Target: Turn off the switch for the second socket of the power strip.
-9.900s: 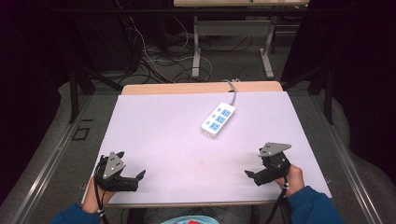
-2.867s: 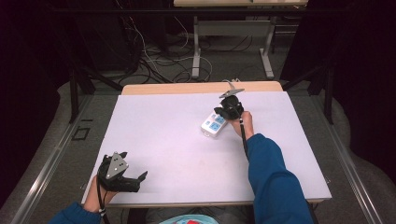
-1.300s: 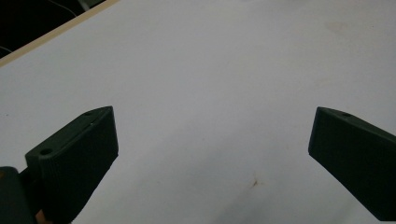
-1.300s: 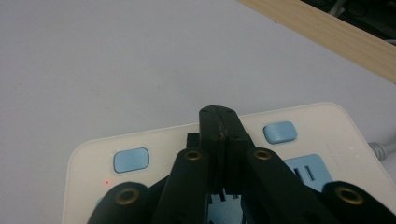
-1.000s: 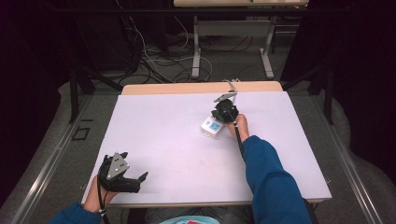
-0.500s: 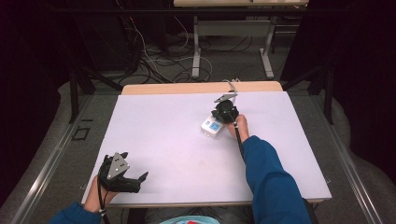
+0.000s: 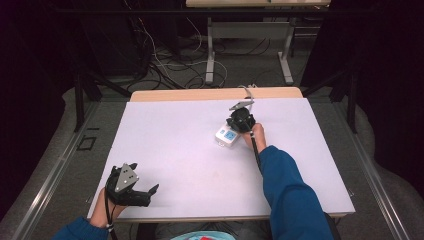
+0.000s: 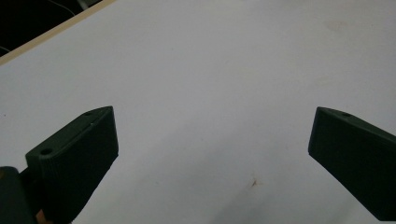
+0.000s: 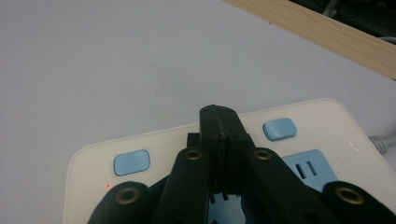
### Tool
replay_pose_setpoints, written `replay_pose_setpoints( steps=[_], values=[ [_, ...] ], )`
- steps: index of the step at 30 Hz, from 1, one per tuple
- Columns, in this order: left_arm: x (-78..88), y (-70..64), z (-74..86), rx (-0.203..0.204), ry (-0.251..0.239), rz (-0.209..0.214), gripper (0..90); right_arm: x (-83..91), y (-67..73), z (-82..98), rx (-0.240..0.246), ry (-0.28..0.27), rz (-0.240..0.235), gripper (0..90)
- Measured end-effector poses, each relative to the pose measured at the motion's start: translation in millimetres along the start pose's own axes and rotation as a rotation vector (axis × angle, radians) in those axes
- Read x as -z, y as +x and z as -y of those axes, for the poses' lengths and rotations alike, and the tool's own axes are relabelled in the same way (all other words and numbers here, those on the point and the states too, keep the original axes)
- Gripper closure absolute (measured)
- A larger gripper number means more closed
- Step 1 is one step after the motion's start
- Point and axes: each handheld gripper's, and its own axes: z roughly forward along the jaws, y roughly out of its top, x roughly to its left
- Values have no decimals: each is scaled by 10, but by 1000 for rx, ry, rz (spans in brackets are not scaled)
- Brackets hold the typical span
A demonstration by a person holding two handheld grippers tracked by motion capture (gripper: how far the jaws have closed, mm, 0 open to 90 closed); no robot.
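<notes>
Pressing on power strip (image 9: pixel 327 140) top face: right gripper (image 9: pixel 218 116), jaws pressed together, tip between two blue buttons (image 9: pixel 132 162). Strip lies on white table (image 7: pixel 175 140), right of centre, toward far edge, cable running off back. Left gripper (image 7: pixel 131 186) at near-left corner, jaws spread wide, nothing between them
</notes>
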Motion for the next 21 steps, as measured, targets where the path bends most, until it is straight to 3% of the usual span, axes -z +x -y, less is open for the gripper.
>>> replay_pose_setpoints(
  steps=[21],
  values=[
    [-3,-2,-2,-4,1,1,14,-3,5,4,4,-2,-1,900]
  ],
)
